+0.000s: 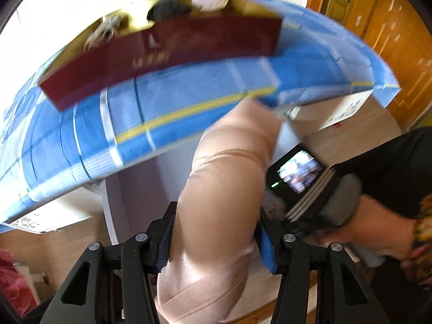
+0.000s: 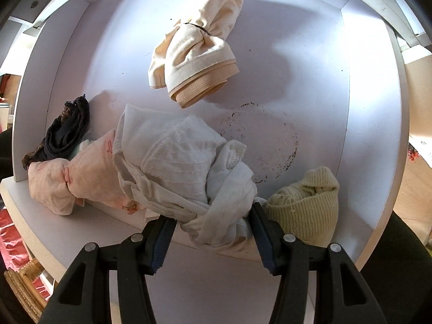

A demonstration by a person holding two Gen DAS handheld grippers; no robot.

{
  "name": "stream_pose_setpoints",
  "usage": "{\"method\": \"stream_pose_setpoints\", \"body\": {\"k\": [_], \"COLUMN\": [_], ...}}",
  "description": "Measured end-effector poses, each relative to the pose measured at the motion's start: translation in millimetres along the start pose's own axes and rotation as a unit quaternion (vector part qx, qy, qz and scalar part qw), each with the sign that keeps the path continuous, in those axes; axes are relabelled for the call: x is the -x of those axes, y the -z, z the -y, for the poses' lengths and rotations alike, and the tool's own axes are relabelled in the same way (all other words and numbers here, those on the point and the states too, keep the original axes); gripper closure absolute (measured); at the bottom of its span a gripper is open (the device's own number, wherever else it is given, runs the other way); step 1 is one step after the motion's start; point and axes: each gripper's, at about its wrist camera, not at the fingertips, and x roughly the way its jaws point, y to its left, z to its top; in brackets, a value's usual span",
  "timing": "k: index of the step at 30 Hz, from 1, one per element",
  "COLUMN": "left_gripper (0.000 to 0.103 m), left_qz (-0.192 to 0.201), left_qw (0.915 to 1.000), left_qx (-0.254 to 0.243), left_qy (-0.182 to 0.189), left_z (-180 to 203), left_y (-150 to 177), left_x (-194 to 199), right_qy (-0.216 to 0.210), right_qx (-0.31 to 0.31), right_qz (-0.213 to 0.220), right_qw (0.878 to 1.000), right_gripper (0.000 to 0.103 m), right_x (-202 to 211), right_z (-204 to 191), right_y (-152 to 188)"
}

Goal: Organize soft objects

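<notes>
Left gripper (image 1: 213,240) pinches a beige nylon stocking (image 1: 224,189); right gripper (image 2: 213,240) clamps a knotted white cloth bundle (image 2: 172,162) in the white drawer (image 2: 351,108), where four rolled pieces lie loose: sorting looks barely half done.

— What do your grippers look like?
— Your left gripper (image 1: 213,239) and right gripper (image 2: 213,239) match: black angular linkage arms, silver round rivets, blue ribbed pads (image 2: 162,245).
— And your clothing?
— A black sleeve (image 1: 388,170); a patterned yellow cuff (image 1: 422,226).

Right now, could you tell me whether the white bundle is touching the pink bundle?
Touching. The right wrist view shows the white bundle overlapping the pink bundle along its right side, with no gap between them.
</notes>
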Motion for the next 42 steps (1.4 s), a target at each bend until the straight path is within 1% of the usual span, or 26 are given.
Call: {"method": "stream_pose_setpoints", "body": {"k": [4, 7, 11, 14, 15, 16, 19, 20, 21, 22, 23, 24, 25, 28, 29, 31, 32, 33, 35, 36, 38, 39, 42], "left_gripper": [0.053, 0.055, 0.059, 0.059, 0.066, 0.069, 0.070, 0.068, 0.056, 0.047, 0.036, 0.032, 0.031, 0.031, 0.031, 0.027, 0.022, 0.018, 0.017, 0.017, 0.016, 0.013, 0.012], "left_qz": [0.028, 0.044, 0.060, 0.053, 0.046, 0.042, 0.018, 0.010, -0.002, -0.015, -0.028, -0.037, -0.051, -0.099, -0.108, -0.111, -0.111, -0.106, -0.105, -0.104, -0.097, -0.095, -0.113], "left_qw": [0.9995, 0.9988, 0.9980, 0.9983, 0.9986, 0.9988, 0.9996, 0.9995, 0.9994, 0.9990, 0.9985, 0.9982, 0.9977, 0.9943, 0.9933, 0.9914, 0.9901, 0.9882, 0.9838, 0.9813, 0.9805, 0.9797, 0.9779], "left_qx": [-0.014, -0.014, -0.016, -0.024, -0.026, -0.024, -0.017, -0.023, -0.032, -0.039, -0.044, -0.046, -0.045, -0.028, -0.023, -0.036, -0.048, -0.070, -0.093, -0.093, -0.077, -0.069, -0.072], "left_qy": [0.004, 0.014, 0.012, -0.004, -0.004, -0.001, 0.013, 0.017, 0.015, 0.015, 0.016, 0.010, -0.003, -0.027, -0.034, -0.059, -0.072, -0.085, -0.112, -0.133, -0.152, -0.163, -0.161], "left_z": [10.1, 12.1, 8.8, 6.1, 4.7, 2.5, -0.8, 1.0, 3.4, 5.6, 6.4, 6.3, 3.9, -10.1, -14.8, -21.4, -21.9, -21.7, -24.5, -29.3, -42.6, -51.5, -66.2], "left_y": [-19.9, -36.7, -59.6, -66.3, -63.5, -59.8, -43.7, -37.5, -30.6, -22.5, -14.6, -9.9, -3.9, 10.0, 13.8, 21.8, 22.9, 23.0, 18.8, 16.0, 10.3, 7.2, 4.7], "left_x": [28.2, 45.3, 55.9, 45.2, 38.3, 35.0, 20.4, 14.9, 6.5, -4.3, -18.6, -28.8, -46.3, -100.1, -114.4, -139.4, -149.1, -160.6, -175.7, -183.8, -191.7, -196.9, -215.5], "right_qy": [-0.001, 0.000, -0.002, -0.005, -0.006, -0.007, -0.010, -0.015, -0.018, -0.023, -0.027, -0.029, -0.032, -0.037, -0.038, -0.039, -0.040, -0.041, -0.041, -0.042, -0.046, -0.048, -0.051], "right_qx": [0.000, -0.001, -0.001, -0.004, -0.004, -0.005, -0.010, -0.017, -0.023, -0.028, -0.032, -0.035, -0.038, -0.042, -0.043, -0.044, -0.046, -0.046, -0.047, -0.048, -0.051, -0.053, -0.056], "right_qz": [-0.001, -0.001, -0.002, -0.002, -0.002, -0.003, -0.005, -0.004, -0.004, -0.004, -0.005, -0.007, -0.009, -0.012, -0.012, -0.013, -0.013, -0.014, -0.015, -0.015, -0.016, -0.017, -0.018], "right_qw": [1.000, 1.000, 1.000, 1.000, 1.000, 1.000, 1.000, 1.000, 1.000, 0.999, 0.999, 0.999, 0.999, 0.998, 0.998, 0.998, 0.998, 0.998, 0.998, 0.998, 0.998, 0.997, 0.997], "right_gripper": [0.047, 0.047, 0.047, 0.047, 0.047, 0.047, 0.047, 0.047, 0.047, 0.048, 0.048, 0.048, 0.048, 0.048, 0.048, 0.047, 0.047, 0.047, 0.047, 0.047, 0.047, 0.047, 0.047], "right_x": [-0.9, -1.2, -0.1, -0.4, -0.6, -0.8, -1.2, -0.8, -0.1, 0.4, 0.4, -0.5, -1.9, -3.1, -3.5, -4.0, -4.4, -4.7, -5.5, -5.6, -4.9, -5.7, -8.2], "right_z": [0.2, 0.2, 2.6, 5.7, 6.9, 8.6, 10.1, 12.3, 14.1, 16.4, 18.1, 19.9, 21.5, 23.9, 24.5, 26.6, 27.4, 28.2, 29.2, 29.7, 32.4, 32.4, 36.7], "right_y": [-1.3, -1.8, -1.6, -2.7, -3.0, -3.2, -3.4, -3.2, -2.8, -2.5, -2.0, -1.0, 0.1, 0.4, 0.2, -0.4, -0.9, -1.5, -2.5, -2.9, -3.9, -3.7, -4.2]}}
